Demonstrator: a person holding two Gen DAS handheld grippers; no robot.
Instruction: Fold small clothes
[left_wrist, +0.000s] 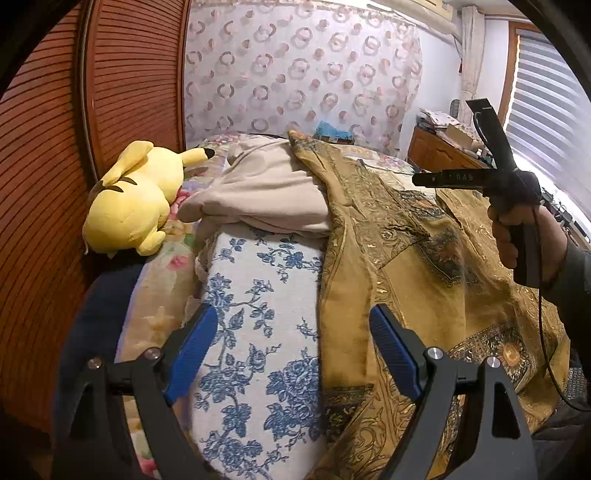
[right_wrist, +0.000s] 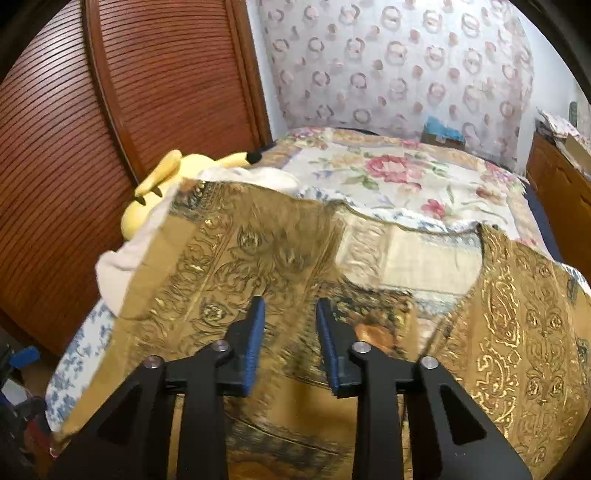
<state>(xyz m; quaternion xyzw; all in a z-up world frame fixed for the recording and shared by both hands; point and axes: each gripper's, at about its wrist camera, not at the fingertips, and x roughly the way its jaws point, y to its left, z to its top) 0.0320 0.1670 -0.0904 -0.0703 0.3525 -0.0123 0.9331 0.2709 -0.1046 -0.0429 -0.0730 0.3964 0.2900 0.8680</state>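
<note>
A mustard-gold patterned garment (left_wrist: 436, 266) lies spread over a blue-and-white floral board (left_wrist: 258, 314) on the bed. It fills the lower half of the right wrist view (right_wrist: 258, 258). A beige cloth (left_wrist: 266, 192) lies bunched behind it. My left gripper (left_wrist: 293, 347) is open and empty above the board's left side, beside the garment's edge. My right gripper (right_wrist: 290, 339) is open and empty just above the garment. The right gripper also shows in the left wrist view (left_wrist: 476, 147), held up at the right with jaws spread.
A yellow plush toy (left_wrist: 136, 206) lies at the bed's left edge against a slatted wooden door (left_wrist: 74, 147). A floral bedspread (right_wrist: 399, 181) covers the bed. A wooden dresser (right_wrist: 561, 192) stands at the right. A patterned curtain (left_wrist: 303, 74) hangs behind.
</note>
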